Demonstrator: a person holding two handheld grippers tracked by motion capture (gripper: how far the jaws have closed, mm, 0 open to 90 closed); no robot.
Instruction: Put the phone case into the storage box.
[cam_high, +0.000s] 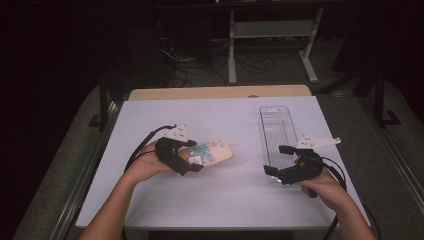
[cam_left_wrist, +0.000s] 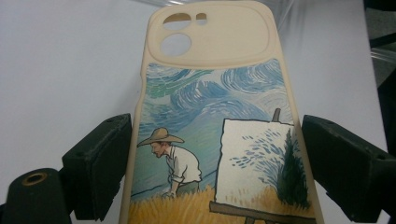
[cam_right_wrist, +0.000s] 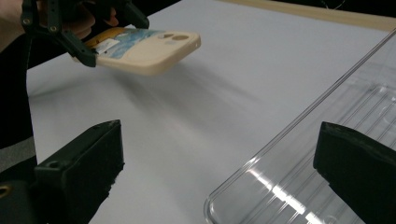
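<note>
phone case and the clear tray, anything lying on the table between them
Nothing: in the high view, bare white table separates the phone case, held in the left gripper, from the clear tray.

The phone case (cam_left_wrist: 210, 116) looks like smooth, matt cream plastic or rubber, its back printed with a painted scene. The tray (cam_right_wrist: 327, 154) is clear, glossy plastic with ribbed ridges that catch the light. The table (cam_high: 220, 200) has a smooth, matt white top, with a pale wooden edge (cam_high: 220, 92) at the far side.
</note>
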